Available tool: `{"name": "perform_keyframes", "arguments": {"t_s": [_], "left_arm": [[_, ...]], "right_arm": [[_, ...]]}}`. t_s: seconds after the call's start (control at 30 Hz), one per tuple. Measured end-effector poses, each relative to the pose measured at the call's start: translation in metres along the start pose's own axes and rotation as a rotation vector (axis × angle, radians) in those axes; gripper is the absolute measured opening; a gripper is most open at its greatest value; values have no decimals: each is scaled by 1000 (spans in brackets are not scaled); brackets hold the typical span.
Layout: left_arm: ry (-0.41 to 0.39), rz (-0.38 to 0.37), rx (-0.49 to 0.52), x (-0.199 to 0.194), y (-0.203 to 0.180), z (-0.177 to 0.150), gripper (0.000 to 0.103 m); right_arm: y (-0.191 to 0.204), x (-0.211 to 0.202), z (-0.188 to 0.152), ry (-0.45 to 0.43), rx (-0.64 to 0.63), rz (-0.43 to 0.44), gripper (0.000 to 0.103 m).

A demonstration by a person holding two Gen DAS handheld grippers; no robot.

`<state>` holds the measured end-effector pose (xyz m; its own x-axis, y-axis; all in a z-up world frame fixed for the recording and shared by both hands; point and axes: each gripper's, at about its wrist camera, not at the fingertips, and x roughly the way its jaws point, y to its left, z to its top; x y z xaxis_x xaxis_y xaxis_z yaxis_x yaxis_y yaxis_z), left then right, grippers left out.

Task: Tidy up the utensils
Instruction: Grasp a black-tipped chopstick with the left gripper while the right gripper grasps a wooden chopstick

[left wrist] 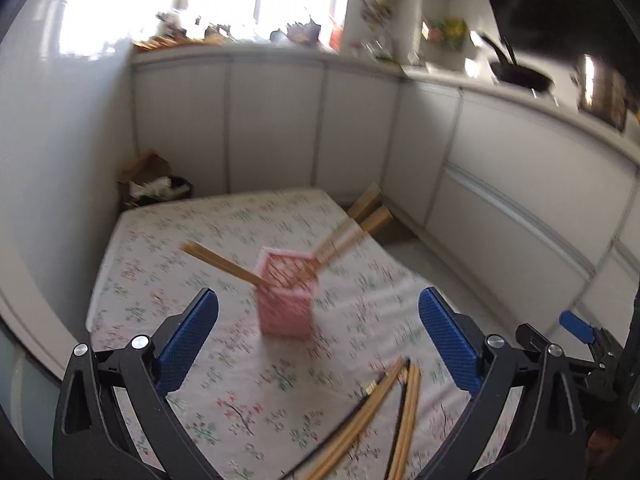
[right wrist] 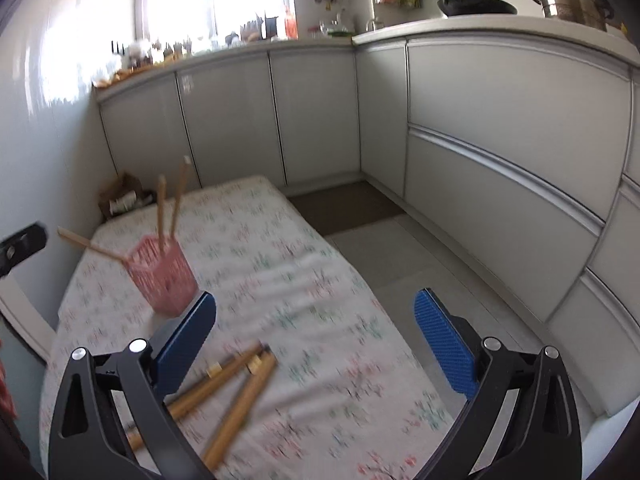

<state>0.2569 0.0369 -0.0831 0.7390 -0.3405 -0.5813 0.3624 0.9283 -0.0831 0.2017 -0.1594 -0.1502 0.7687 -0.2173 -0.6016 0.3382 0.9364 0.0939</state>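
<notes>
Fingers, left gripper: spread wide, blue pads apart, nothing between them; they hang above the cloth on the near side of the pink basket, which shows in the gap between them.
Fingers, right gripper: released too, pads far apart, nothing held; they sit to the near right of the pink basket, over the cloth and its right edge.
Pink basket: square, latticed, upright on the flowered cloth, well in from the cloth's edges.
Chopsticks in basket: one wooden bundle leans out over the basket's left rim; a second bundle leans out to the right and is blurred. From the right wrist view two sticks rise nearly upright out of the basket and another slants off to its left.
Loose chopsticks: a scatter of light and dark sticks lying flat on the cloth, nearer than the basket and to its right, not touching it. Count unclear through the blur.
Flowered cloth: covers the counter that carries the basket; wrinkled on the basket's right side.
Cabinets: pale grey doors run behind and to the right of the basket, well apart from it.
Black pan: on the worktop over those cabinets, far behind the basket to the right.
Cardboard box: on the floor beyond the far left corner of the cloth, behind the basket.
</notes>
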Motion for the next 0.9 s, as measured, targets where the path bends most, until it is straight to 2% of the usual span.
{"name": "perform_keyframes", "arguments": {"t_s": [0.1, 0.17, 0.23, 0.3, 0.4, 0.53, 0.57, 0.63, 0.77, 0.83, 0.9], "left_arm": [[126, -26, 67, 28, -21, -10, 96], [257, -40, 124, 55, -33, -21, 96], [364, -46, 182, 81, -43, -31, 96], [441, -37, 219, 102, -47, -39, 89], [594, -86, 198, 137, -47, -46, 78], [769, -94, 143, 178, -45, -53, 77], [788, -79, 151, 184, -44, -55, 75], [824, -51, 188, 194, -46, -59, 60], [853, -38, 213, 201, -47, -64, 54], [850, -26, 235, 204, -48, -66, 42], [854, -27, 255, 207, -49, -69, 38]], "right_arm": [[-17, 2, -27, 20, 27, -15, 97], [-31, 6, -48, 31, 67, -36, 97], [-35, 17, -57, 96, 76, -62, 97], [-38, 21, -53, 111, 102, -11, 97], [-38, 19, -53, 82, 112, -6, 97], [-34, 20, -53, 81, 88, 13, 97], [-33, 19, -51, 78, 85, 14, 97], [-32, 19, -50, 73, 84, 22, 97], [-36, 19, -49, 82, 105, 37, 97], [-39, 20, -48, 88, 120, 41, 97], [-41, 20, -48, 93, 135, 44, 97]]}}
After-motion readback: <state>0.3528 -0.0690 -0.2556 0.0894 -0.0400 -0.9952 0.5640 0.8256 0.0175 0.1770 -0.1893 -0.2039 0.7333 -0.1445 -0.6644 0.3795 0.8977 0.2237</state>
